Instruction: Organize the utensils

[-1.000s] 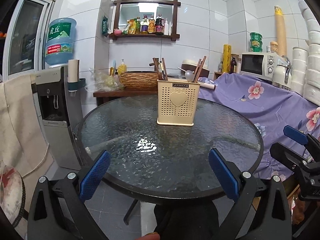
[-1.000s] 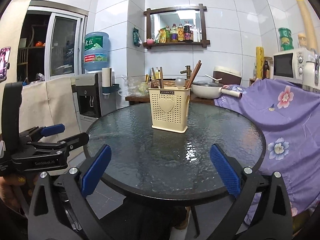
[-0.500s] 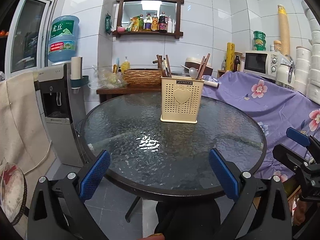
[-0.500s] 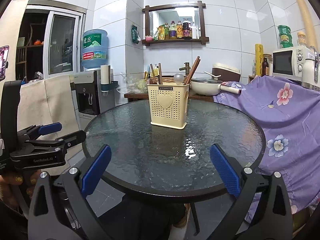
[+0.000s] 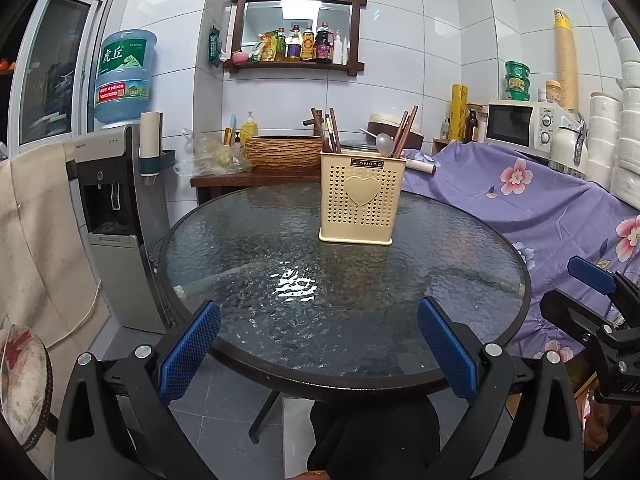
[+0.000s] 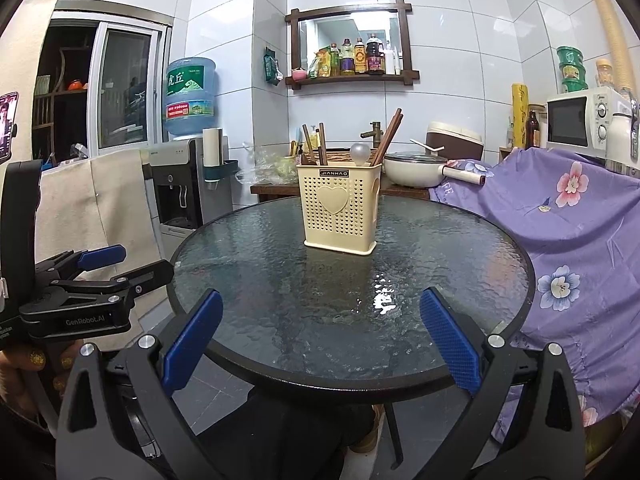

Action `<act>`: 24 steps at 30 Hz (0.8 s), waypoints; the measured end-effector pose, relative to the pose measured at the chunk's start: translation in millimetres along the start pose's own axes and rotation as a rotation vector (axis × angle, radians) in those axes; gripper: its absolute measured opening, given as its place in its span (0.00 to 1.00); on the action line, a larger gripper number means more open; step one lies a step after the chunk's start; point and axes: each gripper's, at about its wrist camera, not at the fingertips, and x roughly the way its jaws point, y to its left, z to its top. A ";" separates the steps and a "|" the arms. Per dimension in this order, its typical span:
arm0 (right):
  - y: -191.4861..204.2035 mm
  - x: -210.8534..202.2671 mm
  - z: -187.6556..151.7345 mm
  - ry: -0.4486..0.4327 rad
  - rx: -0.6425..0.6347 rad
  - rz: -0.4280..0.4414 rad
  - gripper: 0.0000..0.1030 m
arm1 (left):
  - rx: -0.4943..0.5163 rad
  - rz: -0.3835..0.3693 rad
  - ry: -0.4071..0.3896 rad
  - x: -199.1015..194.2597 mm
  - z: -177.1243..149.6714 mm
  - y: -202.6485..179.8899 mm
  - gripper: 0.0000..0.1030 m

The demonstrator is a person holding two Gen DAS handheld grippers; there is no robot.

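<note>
Chopsticks (image 5: 405, 133) and a pale spoon (image 5: 385, 144) stand upright in the cream utensil holder (image 5: 362, 202), which sits on the round glass table (image 5: 280, 320), toward its far side and a little right of centre as we see it from the left wrist. A heart is moulded on the holder's near face, under a small dark label. More dark sticks (image 6: 314, 142) lean at the holder's left end; we think they are chopsticks too, though their tips are hidden inside the basket.

We hold the left gripper (image 5: 318, 340) over the near rim of the table, its blue-padded fingers (image 5: 188, 354) spread wide with nothing between them. Our right gripper (image 6: 320, 332) hangs at the same near edge, its jaws likewise apart and empty, its fingers (image 6: 450, 338) framing bare glass. Both are well apart from the holder. Each gripper shows in the other's view: the right one at the far right edge of the left wrist picture, the left one at the left edge of the right wrist picture, where a hand (image 6: 24, 372) grips its handle.

Behind the table stand a water dispenser (image 5: 120, 216) on the left, a woven basket (image 5: 284, 152) on a wooden side table, and a microwave (image 5: 518, 126) above purple floral cloth (image 5: 540, 208) on the right.
</note>
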 end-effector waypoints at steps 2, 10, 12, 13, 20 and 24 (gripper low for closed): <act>0.0 -0.6 0.2 0.001 0.000 0.001 0.94 | 0.002 0.000 0.001 -0.3 -0.1 -0.2 0.94; 1.4 -0.1 -0.4 0.003 0.000 0.002 0.94 | -0.001 -0.006 0.004 -0.8 0.3 -0.1 0.94; 0.7 0.3 -0.9 0.005 0.000 0.004 0.94 | 0.004 -0.004 0.004 -1.0 0.3 -0.3 0.94; 0.4 0.7 -1.3 0.005 0.000 0.005 0.94 | 0.005 -0.004 0.004 -1.0 0.3 -0.4 0.94; 1.5 1.5 -3.0 0.008 -0.004 0.008 0.94 | 0.006 -0.008 0.008 -0.4 0.6 -0.3 0.94; 1.5 1.8 -3.6 0.009 -0.004 0.009 0.94 | 0.005 -0.010 0.007 -0.2 0.6 0.4 0.94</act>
